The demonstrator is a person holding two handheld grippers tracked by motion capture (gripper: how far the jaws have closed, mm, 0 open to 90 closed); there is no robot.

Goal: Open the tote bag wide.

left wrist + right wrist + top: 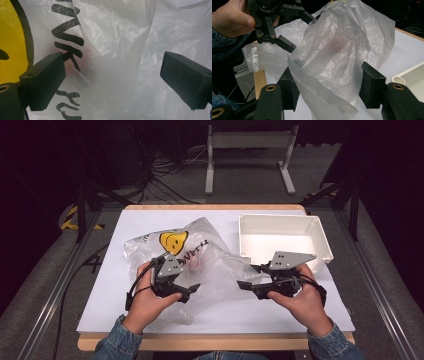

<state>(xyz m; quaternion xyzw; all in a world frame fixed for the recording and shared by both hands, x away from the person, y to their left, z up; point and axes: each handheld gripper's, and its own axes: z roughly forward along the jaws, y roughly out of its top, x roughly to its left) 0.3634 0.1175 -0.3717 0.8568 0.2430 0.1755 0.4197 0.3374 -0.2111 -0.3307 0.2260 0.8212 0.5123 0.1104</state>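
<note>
Left gripper (186, 292): held low over the bag's left half, fingers (43, 82) wide apart, nothing clamped. In the left gripper view the film sits just ahead of them, black lettering and a yellow print at the left edge.

Plastic bag (210, 257): crumpled, translucent, smiley face (173, 241) up, lying mid-bench (110, 270) between the two grippers. Something pinkish shows faintly through the film; can't tell what.

Right gripper (248, 286): at the bag's right edge. In the right gripper view a fold of bag (332, 65) hangs between its fingers (372, 85), which stand open on either side; can't tell whether they're touching the film.

White tray (320, 232): back right of the bench, just beyond the right gripper.
</note>
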